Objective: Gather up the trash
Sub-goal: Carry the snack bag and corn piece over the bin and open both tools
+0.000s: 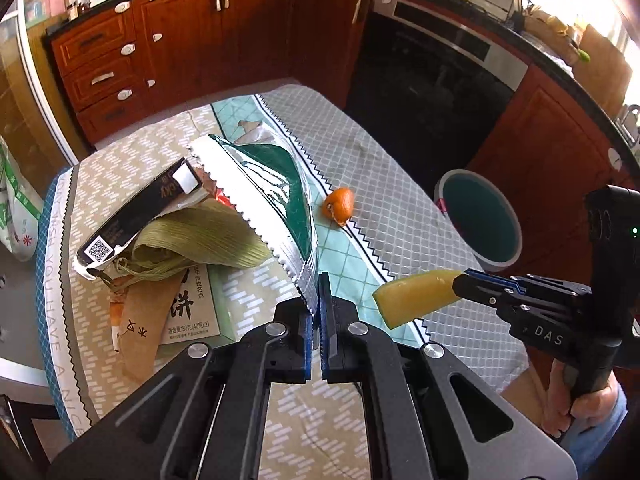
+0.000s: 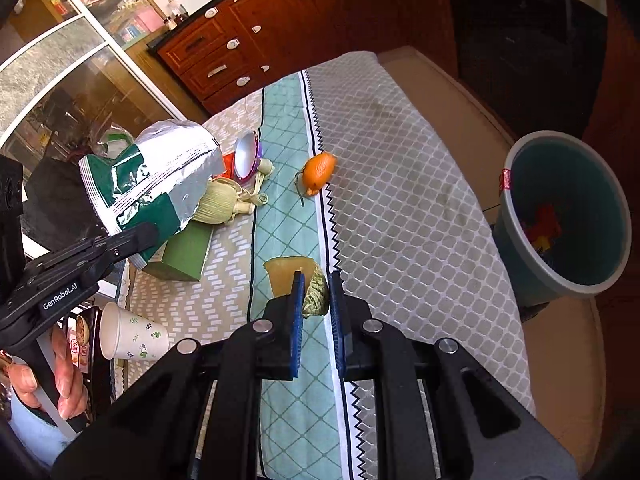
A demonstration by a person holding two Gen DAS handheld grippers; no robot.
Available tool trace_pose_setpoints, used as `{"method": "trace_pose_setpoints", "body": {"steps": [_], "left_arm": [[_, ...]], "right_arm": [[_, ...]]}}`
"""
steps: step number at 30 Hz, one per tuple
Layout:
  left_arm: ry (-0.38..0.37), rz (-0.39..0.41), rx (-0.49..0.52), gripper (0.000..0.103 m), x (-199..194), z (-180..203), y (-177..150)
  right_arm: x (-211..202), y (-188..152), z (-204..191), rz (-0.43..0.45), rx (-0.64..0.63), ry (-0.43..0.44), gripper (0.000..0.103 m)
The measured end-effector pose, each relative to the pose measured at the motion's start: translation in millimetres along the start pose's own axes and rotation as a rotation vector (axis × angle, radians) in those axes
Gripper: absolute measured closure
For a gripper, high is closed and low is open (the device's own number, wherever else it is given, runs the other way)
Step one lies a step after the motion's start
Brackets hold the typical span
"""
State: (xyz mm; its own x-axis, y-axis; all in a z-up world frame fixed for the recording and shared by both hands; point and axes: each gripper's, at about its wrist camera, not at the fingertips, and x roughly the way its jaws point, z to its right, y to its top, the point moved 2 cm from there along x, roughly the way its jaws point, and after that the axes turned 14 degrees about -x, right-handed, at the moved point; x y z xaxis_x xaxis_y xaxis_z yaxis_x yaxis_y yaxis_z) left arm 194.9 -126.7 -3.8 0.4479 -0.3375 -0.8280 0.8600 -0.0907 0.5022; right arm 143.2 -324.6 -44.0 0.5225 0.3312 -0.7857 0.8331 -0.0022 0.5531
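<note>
My left gripper (image 1: 319, 300) is shut on the lower corner of a green and silver foil bag (image 1: 272, 192), which hangs tilted over the trash pile. From the right wrist view the same bag (image 2: 160, 176) is pinched by the left gripper (image 2: 150, 234) at the left. My right gripper (image 2: 316, 280) is shut on a yellow melon rind (image 2: 286, 276) with a green striped skin, held above the tablecloth. The left wrist view shows the rind (image 1: 416, 298) sticking out from the right gripper (image 1: 460, 279). An orange peel (image 2: 318, 174) lies on the cloth.
A grey-green bin (image 2: 560, 216) with red and yellow bits inside stands on the floor right of the table (image 2: 400, 168). Under the bag lie a black box (image 1: 136, 216), husk leaves (image 1: 200, 240), a green box (image 2: 184, 256) and a purple-rimmed lid (image 2: 248, 156). A paper cup (image 2: 132, 336) lies near the front left.
</note>
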Motion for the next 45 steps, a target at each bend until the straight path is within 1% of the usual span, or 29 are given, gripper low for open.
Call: {"method": "trace_pose_setpoints", "body": {"steps": [4, 8, 14, 19, 23, 29, 33, 38, 39, 40, 41, 42, 43, 45], "left_arm": [[-0.058, -0.007, 0.031, 0.100, -8.2, 19.6, -0.5], [-0.113, -0.033, 0.087, 0.100, -1.9, 52.4, 2.0], [-0.184, -0.096, 0.183, 0.100, 28.1, 120.7, 4.6], [-0.237, -0.160, 0.246, 0.100, 65.8, 179.8, 5.9], [-0.268, -0.231, 0.279, 0.100, 103.4, 225.3, 6.9], [-0.292, -0.321, 0.312, 0.100, 155.9, 272.0, 3.9], [-0.281, -0.370, 0.321, 0.100, 190.4, 290.5, -0.4], [-0.238, -0.424, 0.327, 0.096, 229.4, 296.9, -5.6], [-0.223, -0.430, 0.327, 0.095, 235.7, 296.9, -6.2], [-0.210, -0.434, 0.322, 0.084, 240.6, 296.9, -5.9], [-0.204, -0.434, 0.315, 0.063, 244.0, 297.0, -5.6], [-0.203, -0.426, 0.307, 0.052, 245.6, 294.3, -1.9], [-0.205, -0.410, 0.297, 0.043, 245.2, 291.7, -0.5], [-0.214, -0.403, 0.283, 0.043, 245.7, 288.0, 2.7]], "right_arm": [[-26.4, 4.1, 11.7, 0.045, 0.008, -0.042, 0.091], [-61.8, 9.8, 39.3, 0.109, 0.045, -0.112, 0.091], [-109.2, 11.4, 100.9, 0.182, 0.130, -0.237, 0.091], [-134.3, 4.9, 155.5, 0.198, 0.211, -0.332, 0.091], [-137.5, -1.0, 189.5, 0.182, 0.259, -0.383, 0.091], [-126.4, -10.1, 233.0, 0.136, 0.317, -0.419, 0.091], [-113.1, -16.0, 255.7, 0.097, 0.353, -0.433, 0.091], [-95.9, -25.7, 273.3, 0.057, 0.380, -0.437, 0.091], [-92.4, -26.6, 275.6, 0.050, 0.383, -0.436, 0.091], [-88.7, -27.4, 277.7, 0.043, 0.385, -0.435, 0.091], [-84.6, -26.6, 279.1, 0.036, 0.387, -0.435, 0.091], [-81.2, -27.1, 280.4, 0.030, 0.388, -0.433, 0.091], [-77.4, -25.7, 282.0, 0.024, 0.389, -0.431, 0.091], [-71.6, -24.0, 284.4, 0.016, 0.389, -0.428, 0.091]]}}
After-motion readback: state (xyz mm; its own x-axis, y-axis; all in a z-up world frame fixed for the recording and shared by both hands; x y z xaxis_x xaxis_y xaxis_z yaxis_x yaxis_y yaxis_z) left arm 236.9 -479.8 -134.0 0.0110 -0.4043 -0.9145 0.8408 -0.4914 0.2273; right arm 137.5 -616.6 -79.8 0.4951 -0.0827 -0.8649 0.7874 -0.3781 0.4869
